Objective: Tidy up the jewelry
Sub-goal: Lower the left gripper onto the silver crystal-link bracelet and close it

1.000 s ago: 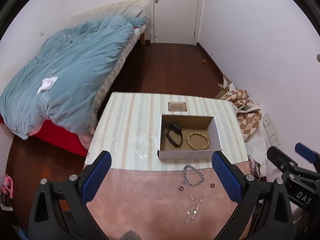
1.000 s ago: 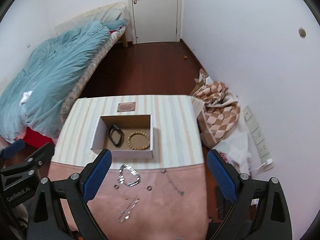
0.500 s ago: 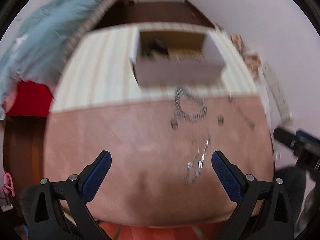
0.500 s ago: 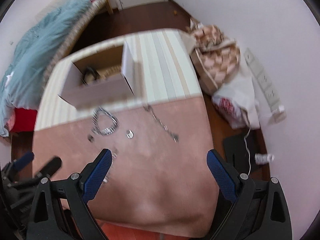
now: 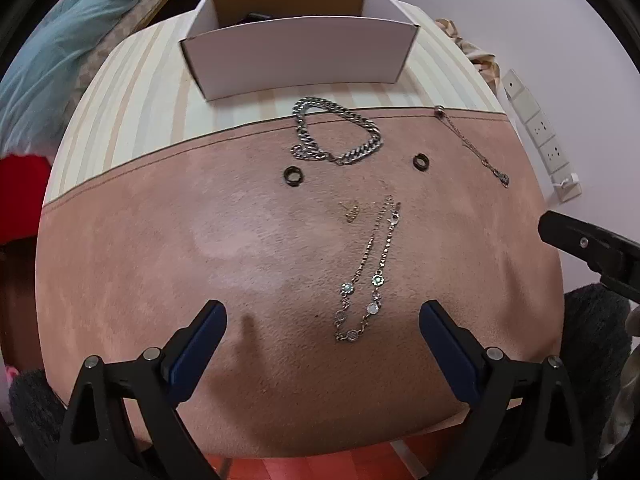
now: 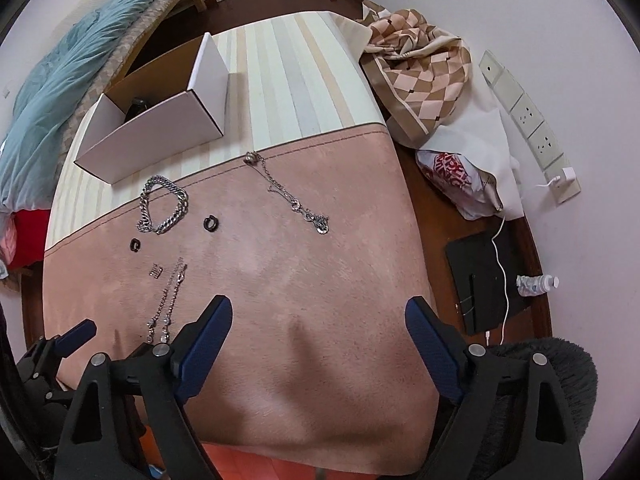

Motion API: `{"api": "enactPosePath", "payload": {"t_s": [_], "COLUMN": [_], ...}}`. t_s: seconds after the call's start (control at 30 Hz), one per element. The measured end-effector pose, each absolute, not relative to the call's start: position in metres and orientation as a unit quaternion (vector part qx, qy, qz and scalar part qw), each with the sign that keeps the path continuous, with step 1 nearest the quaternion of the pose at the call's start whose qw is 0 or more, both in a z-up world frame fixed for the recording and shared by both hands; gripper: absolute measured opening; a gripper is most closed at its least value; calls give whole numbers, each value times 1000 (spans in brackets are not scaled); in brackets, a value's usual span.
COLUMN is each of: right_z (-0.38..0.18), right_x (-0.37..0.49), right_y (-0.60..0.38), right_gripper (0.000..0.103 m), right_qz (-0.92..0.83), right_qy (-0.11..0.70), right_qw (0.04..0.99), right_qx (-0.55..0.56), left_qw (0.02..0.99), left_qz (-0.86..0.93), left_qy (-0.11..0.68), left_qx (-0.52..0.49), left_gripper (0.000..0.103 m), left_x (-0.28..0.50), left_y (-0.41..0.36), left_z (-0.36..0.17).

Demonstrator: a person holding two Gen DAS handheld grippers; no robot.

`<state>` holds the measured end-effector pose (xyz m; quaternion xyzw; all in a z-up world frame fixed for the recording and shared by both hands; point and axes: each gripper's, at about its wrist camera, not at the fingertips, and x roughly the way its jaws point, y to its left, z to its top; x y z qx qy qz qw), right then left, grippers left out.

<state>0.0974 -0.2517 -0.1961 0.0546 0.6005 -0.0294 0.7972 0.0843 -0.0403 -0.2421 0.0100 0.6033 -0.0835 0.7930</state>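
Observation:
Jewelry lies on a pink cloth [image 5: 160, 264]: a chunky silver chain bracelet [image 5: 336, 132] [image 6: 162, 204], two black rings [image 5: 293, 175] [image 5: 421, 161], a small gold earring [image 5: 351, 212], a thin gem-set chain [image 5: 370, 276] [image 6: 167, 304] and a thin pendant chain [image 5: 472, 146] [image 6: 290, 196]. An open white cardboard box [image 5: 300, 52] [image 6: 156, 140] stands behind them. My left gripper [image 5: 322, 344] is open and empty, low over the gem-set chain. My right gripper [image 6: 318, 344] is open and empty over bare cloth.
The table's far half has a striped cloth [image 6: 296, 80]. A blue-quilted bed [image 6: 60, 80] is at left. A checked cloth [image 6: 416, 76], plastic bag [image 6: 456, 176], wall sockets [image 6: 532, 124] and a black stand [image 6: 484, 276] lie right of the table.
Both grippers have dropped from high above the table to low over the pink cloth, so the jewelry looks much larger. Nothing was picked up.

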Motion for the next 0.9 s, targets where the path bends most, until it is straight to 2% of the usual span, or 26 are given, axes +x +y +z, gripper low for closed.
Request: {"api": "enactPosePath", "payload": {"t_s": [0.03, 0.1, 0.13, 0.17, 0.23, 0.27, 0.33, 0.43, 0.53, 0.73, 0.9], "right_z": [-198, -201, -202, -203, -206, -206, -207, -206, -205, -212, -220], "right_x": [97, 98, 98, 98, 98, 98, 97, 98, 101, 116, 131], "right_y": [-252, -254, -255, -255, -256, -257, -259, -265, -276, -283, -276], "right_gripper": [87, 86, 86, 85, 85, 85, 85, 84, 82, 69, 60], "right_qz": [-30, -32, -33, -34, -35, -35, -37, -42, -48, -37, -31], "right_qy": [602, 603, 604, 605, 607, 608, 608, 604, 599, 594, 592], "right_qw": [796, 795, 794, 793, 791, 791, 791, 793, 794, 795, 798], "right_qx": [56, 58, 59, 60, 62, 62, 64, 73, 90, 113, 103], "left_qw": [793, 793, 791, 787, 784, 783, 779, 782, 780, 784, 793], "left_qz": [-85, -88, -91, -95, -97, -98, -101, -100, -104, -106, -97], "left_qy": [603, 602, 604, 609, 612, 613, 618, 612, 614, 611, 602], "left_qx": [14, 23, 26, 27, 30, 32, 37, 56, 55, 23, -1], "left_gripper": [97, 80, 64, 56, 49, 41, 31, 26, 8, 1, 1], "left_x": [84, 84, 84, 84, 85, 84, 84, 84, 87, 97, 102], "left_y": [-43, -46, -48, -50, -52, -54, -57, -60, -63, -55, -40], "left_z": [-243, -244, -245, -247, -250, -252, -256, -256, -257, -253, -244]}}
